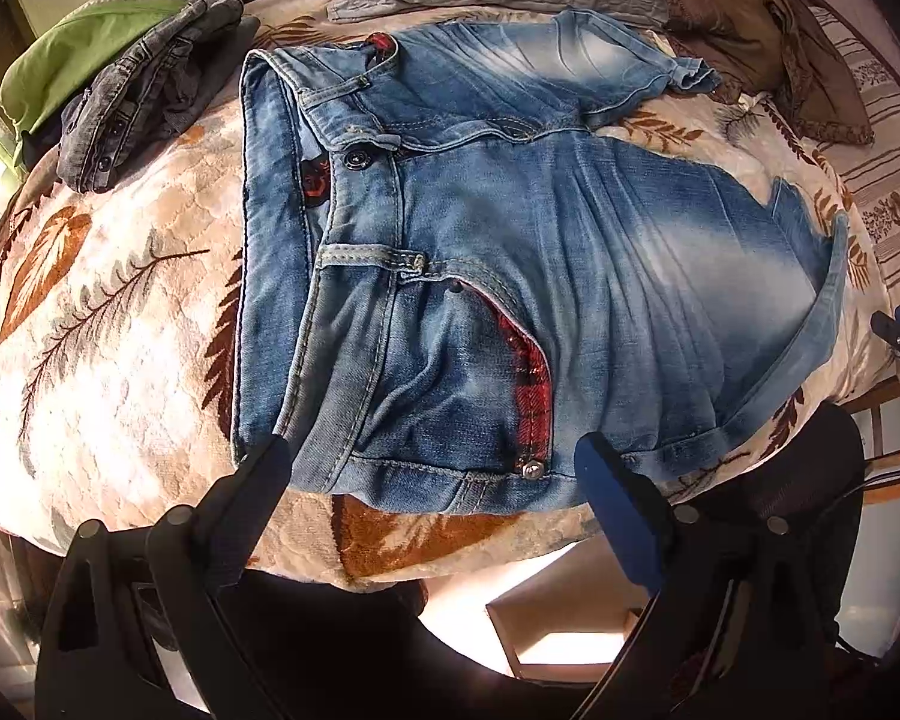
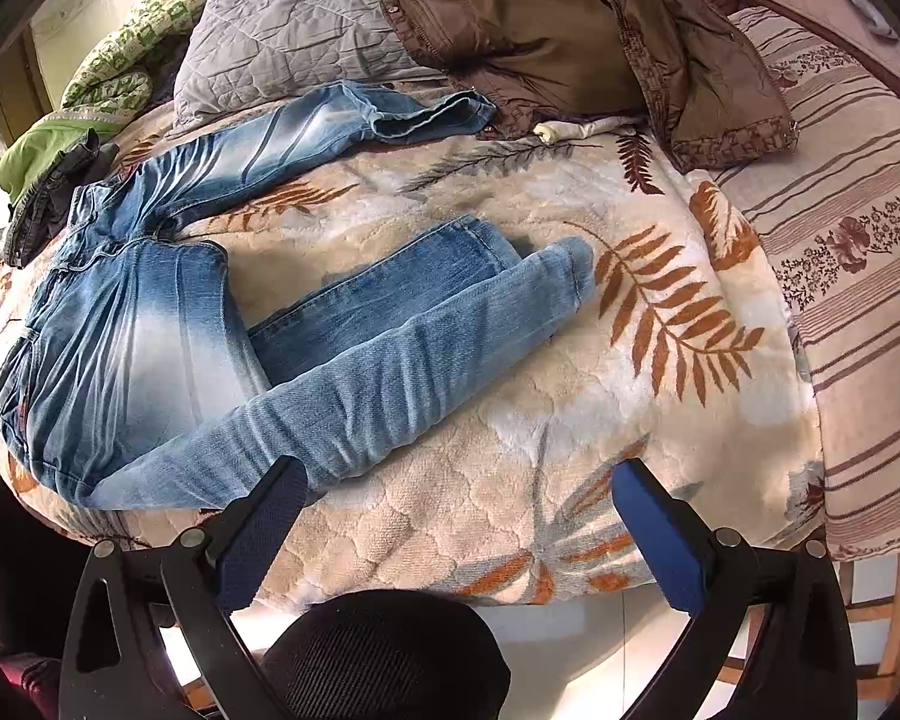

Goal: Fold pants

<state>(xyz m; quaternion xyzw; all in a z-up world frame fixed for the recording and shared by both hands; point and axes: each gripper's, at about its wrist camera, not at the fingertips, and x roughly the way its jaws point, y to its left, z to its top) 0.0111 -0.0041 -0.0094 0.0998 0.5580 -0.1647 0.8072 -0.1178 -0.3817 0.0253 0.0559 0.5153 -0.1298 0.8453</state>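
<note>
The jeans (image 2: 168,330) lie spread on a leaf-patterned blanket (image 2: 570,408) that covers the bed, waistband toward the left side and legs running to the right. The near leg (image 2: 390,348) is doubled back on itself, its cuff lying near the middle of the blanket; the far leg (image 2: 306,132) stretches toward the head of the bed, its hem just beside a brown jacket (image 2: 576,24). In the left wrist view the waistband (image 1: 282,228) is folded over, the fly button (image 1: 354,159) shows, and red plaid lining (image 1: 531,384) edges the front pocket. The left gripper (image 1: 432,462) hangs over the near hip of the jeans with its jaws wide apart and nothing between them; its left finger overlaps the waistband corner in this view, though contact cannot be told. The right gripper (image 2: 456,483) also stands wide and empty, its left finger at the edge of the near leg, its right finger over bare blanket. A grey quilted pillow (image 2: 288,30) sits at the head of the bed, and a dark grey garment (image 1: 144,96) rests on a green cloth (image 1: 72,60) beyond the waistband.
</note>
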